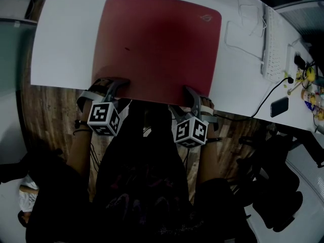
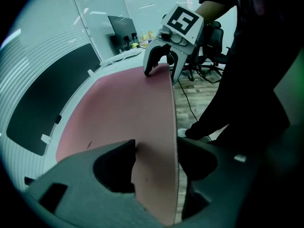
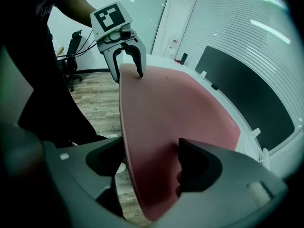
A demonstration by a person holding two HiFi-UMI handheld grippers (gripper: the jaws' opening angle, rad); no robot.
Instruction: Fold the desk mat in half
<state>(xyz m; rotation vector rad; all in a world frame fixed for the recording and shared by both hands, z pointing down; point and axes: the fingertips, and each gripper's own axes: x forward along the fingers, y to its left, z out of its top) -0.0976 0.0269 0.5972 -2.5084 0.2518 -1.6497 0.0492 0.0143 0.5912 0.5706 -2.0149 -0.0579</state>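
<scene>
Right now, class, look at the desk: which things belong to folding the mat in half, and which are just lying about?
For the job: red desk mat; left claw and right claw, both astride its near edge.

Lying about: white keyboard, dark phone, black cable, all at the right end of the white table.

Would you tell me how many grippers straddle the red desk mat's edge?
2: the left gripper at the near left corner of the desk mat, the right gripper at its near right corner.
</scene>
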